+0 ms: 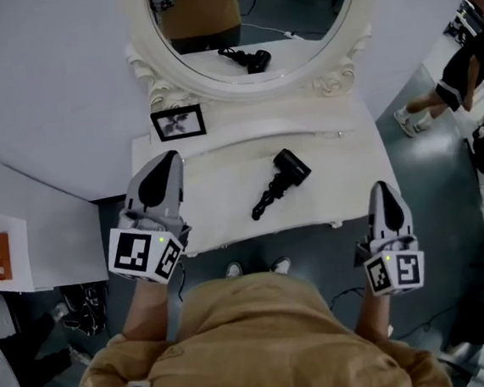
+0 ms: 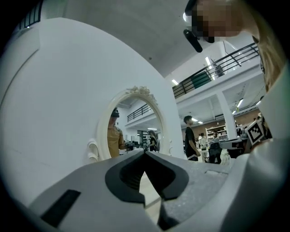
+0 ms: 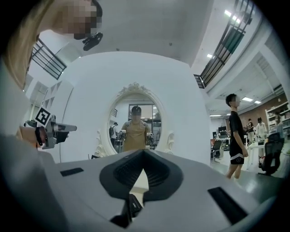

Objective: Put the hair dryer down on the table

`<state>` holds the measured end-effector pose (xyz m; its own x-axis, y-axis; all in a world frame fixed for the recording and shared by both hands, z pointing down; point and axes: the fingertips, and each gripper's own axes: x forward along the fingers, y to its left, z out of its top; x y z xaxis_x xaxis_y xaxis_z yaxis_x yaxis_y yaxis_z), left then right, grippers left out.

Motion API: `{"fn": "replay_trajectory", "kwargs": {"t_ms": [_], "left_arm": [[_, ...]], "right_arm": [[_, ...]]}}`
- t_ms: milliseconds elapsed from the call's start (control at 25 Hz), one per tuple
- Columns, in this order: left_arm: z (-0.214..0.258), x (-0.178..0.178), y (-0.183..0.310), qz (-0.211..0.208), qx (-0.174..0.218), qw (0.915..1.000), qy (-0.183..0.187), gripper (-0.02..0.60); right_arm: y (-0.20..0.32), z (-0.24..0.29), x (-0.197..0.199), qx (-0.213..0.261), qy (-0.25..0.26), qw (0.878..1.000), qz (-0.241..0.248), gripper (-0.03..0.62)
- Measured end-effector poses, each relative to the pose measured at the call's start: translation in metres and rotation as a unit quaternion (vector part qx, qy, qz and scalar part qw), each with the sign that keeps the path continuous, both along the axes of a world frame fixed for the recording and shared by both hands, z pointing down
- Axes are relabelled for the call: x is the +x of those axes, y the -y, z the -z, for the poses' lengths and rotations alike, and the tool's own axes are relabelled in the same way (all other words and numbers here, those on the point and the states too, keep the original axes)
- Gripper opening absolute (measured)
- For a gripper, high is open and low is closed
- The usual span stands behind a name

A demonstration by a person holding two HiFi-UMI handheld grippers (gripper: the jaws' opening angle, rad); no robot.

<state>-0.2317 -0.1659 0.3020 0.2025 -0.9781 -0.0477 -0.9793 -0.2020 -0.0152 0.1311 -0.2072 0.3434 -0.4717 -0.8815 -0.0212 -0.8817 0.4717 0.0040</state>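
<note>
The black hair dryer (image 1: 280,181) lies on its side on the white dressing table (image 1: 214,170), nozzle end to the back right and handle towards the front left. No gripper touches it. My left gripper (image 1: 166,159) hovers over the table's front left corner, shut and empty; in the left gripper view (image 2: 145,153) its jaw tips meet. My right gripper (image 1: 383,187) is off the table's front right corner, well clear of the dryer. Its jaw tips also touch in the right gripper view (image 3: 144,152), with nothing between them.
An oval mirror in an ornate white frame (image 1: 249,90) stands at the back of the table and reflects the dryer. A small black picture frame (image 1: 178,122) leans at the back left. A person (image 1: 460,74) stands on the floor to the right.
</note>
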Motion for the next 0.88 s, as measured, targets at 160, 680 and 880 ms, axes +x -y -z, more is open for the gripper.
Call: {"fn": "replay_trajectory", "kwargs": {"t_ms": [160,680,880], "left_arm": [[-0.009,-0.003,-0.015,0.020,0.001,0.9998,-0.003,0.003],[-0.024,-0.006,-0.021,0.005,-0.012,0.9999,0.010,0.004],[-0.027,-0.011,-0.019,-0.005,-0.015,0.9998,0.010,0.005]], "right_arm": [[-0.009,-0.004,-0.004,-0.003,-0.008,1.000,0.006,0.002],[-0.022,-0.007,-0.024,-0.007,-0.017,1.000,0.000,0.002],[-0.027,-0.008,-0.034,-0.004,-0.020,1.000,-0.002,0.002]]}}
